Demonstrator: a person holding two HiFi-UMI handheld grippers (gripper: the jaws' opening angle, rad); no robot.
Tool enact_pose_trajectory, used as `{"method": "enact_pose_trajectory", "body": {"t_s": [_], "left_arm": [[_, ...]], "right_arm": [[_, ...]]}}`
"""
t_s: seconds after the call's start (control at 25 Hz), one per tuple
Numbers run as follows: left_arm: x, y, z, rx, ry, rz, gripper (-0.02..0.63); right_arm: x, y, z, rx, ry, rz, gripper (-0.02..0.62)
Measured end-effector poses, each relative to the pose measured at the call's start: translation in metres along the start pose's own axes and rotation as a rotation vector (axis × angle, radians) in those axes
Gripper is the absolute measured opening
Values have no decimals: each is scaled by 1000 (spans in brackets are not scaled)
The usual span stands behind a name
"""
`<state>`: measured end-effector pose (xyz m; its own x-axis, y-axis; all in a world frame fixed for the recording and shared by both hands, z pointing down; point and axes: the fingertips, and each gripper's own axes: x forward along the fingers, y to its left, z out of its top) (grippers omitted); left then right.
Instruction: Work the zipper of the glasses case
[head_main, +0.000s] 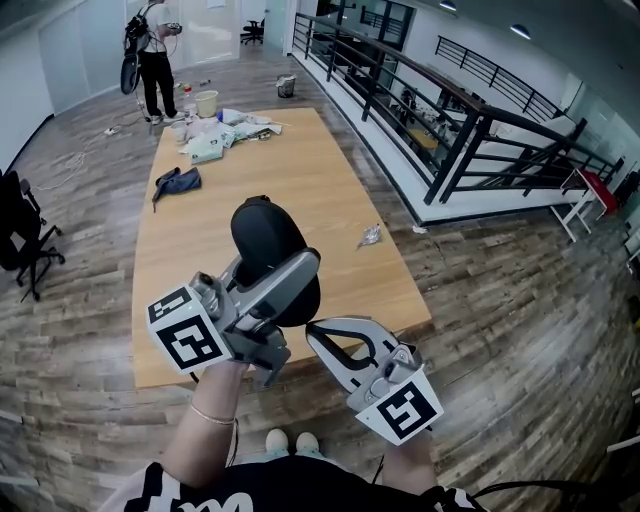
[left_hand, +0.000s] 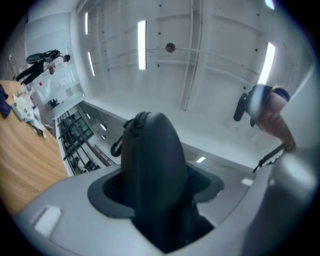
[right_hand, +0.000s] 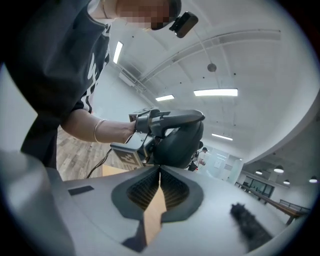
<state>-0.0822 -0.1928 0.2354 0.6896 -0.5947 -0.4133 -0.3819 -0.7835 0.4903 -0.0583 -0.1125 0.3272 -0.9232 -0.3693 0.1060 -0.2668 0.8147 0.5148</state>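
The black glasses case (head_main: 265, 235) is held up in the air over the table, with my left gripper (head_main: 300, 272) shut on its lower half. In the left gripper view the case (left_hand: 155, 165) fills the space between the jaws. Its zipper (left_hand: 132, 125) runs up the left ridge, and a small loop (left_hand: 117, 146) hangs beside it. My right gripper (head_main: 315, 335) points at the case's near end from the lower right. In the right gripper view its tips (right_hand: 160, 172) meet just under the case (right_hand: 180, 145). I see nothing pinched between them.
The long wooden table (head_main: 300, 170) lies below, with a blue cloth (head_main: 178, 182), a crumpled silver scrap (head_main: 370, 236) and a pile of bags (head_main: 215, 135) at its far end. A person (head_main: 155, 60) stands beyond it. A black railing (head_main: 450, 130) runs along the right, and a chair (head_main: 20, 240) stands at the left.
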Motion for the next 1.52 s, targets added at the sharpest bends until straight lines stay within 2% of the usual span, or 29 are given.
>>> {"method": "enact_pose_trajectory", "body": {"t_s": [0.16,0.28,0.4,0.48,0.6,0.68,0.92,1.12,1.52], "left_arm": [[-4,2,2,94,14,68,316],[-16,12,1,240,50,187,316],[-25,18,-2,425,87,302,317],[-29,18,-2,531,69,357,318],[-35,16,-1,635,27,429,318],[-39,17,-3,659,20,462,318],[-51,22,-15,727,38,532,318],[-52,19,-20,734,44,525,318],[-51,16,-16,762,35,526,318]], "right_arm": [[-4,-7,-6,-51,53,-41,8],[-12,-23,-1,-31,38,-101,8],[-24,-58,12,45,21,-293,8],[-30,-80,27,119,-42,-415,8],[-33,-97,47,247,-172,-500,8],[-29,-98,48,285,-184,-517,8],[-14,-92,31,311,-123,-535,8],[-4,-83,26,341,-118,-506,8],[9,-77,30,324,-113,-490,8]]}}
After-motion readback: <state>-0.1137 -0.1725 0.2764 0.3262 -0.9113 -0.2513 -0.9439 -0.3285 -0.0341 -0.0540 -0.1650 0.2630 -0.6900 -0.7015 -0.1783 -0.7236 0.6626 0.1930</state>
